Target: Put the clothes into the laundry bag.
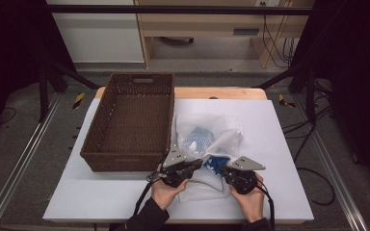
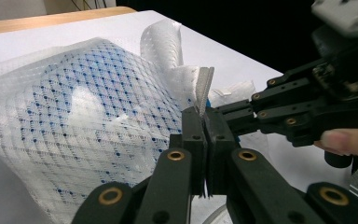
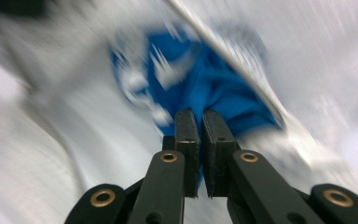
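Note:
A white mesh bag (image 1: pixel 221 134) lies on the white table (image 1: pixel 279 144) to the right of the basket, with blue cloth (image 1: pixel 214 163) showing at its near end. My left gripper (image 1: pixel 197 164) is shut on a thin edge strip of the bag (image 2: pixel 81 121); the strip stands up from between its jaws (image 2: pixel 204 114). My right gripper (image 1: pixel 221 169) meets it tip to tip from the right (image 2: pixel 220 112). In the blurred right gripper view its jaws (image 3: pixel 201 114) are shut, with the blue cloth (image 3: pixel 214 79) pinched at their tips.
A dark brown wicker basket (image 1: pixel 125 161) with nothing in it stands on the left half of the table, close to the bag. Black frame legs and cables lie on the floor on both sides. A person's hands hold both grippers near the table's front edge.

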The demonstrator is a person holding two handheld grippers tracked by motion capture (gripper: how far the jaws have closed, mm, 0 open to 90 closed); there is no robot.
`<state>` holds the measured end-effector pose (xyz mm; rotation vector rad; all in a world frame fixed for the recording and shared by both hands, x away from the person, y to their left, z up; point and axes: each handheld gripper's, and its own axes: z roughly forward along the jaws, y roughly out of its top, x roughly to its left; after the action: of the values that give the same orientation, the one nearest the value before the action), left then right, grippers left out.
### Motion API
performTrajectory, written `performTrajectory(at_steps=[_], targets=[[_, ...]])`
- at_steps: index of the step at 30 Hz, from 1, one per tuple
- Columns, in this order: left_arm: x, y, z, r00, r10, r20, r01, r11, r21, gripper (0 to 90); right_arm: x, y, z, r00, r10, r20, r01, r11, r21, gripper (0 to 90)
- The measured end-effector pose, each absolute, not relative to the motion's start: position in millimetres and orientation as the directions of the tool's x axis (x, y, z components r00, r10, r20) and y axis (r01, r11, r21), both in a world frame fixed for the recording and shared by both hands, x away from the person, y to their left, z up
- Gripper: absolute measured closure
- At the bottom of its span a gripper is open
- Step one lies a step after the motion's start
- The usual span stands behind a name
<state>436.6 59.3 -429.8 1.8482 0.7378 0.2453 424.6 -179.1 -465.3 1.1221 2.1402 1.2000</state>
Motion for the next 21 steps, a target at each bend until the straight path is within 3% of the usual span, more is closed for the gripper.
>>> performTrajectory(at_steps=[4,7,16,18,21], targets=[[435.4,58.0,-426.1,0.793,0.582,-0.179,0.363,-0.216,0.906,88.8,435.1,-164.4,-462.1,-0.606,0.793,0.057,0.426,0.263,0.865,85.7],[431.5,57.5,-422.7,0.803,0.57,-0.175,0.35,-0.214,0.912,88.8,453.8,-152.3,-475.5,-0.588,0.808,0.036,0.458,0.295,0.839,85.7],[427.2,52.7,-426.9,0.82,0.54,-0.189,0.359,-0.229,0.905,88.9,482.2,-140.7,-486.5,-0.417,0.908,-0.035,0.474,0.251,0.844,84.4],[428.9,50.4,-432.0,0.818,0.545,-0.185,0.367,-0.246,0.897,88.9,485.5,-140.7,-486.8,-0.422,0.906,-0.031,0.495,0.259,0.829,82.5],[432.2,49.8,-440.0,0.811,0.552,-0.193,0.385,-0.256,0.886,88.8,481.0,-146.0,-483.1,-0.452,0.892,-0.009,0.49,0.258,0.832,70.3]])
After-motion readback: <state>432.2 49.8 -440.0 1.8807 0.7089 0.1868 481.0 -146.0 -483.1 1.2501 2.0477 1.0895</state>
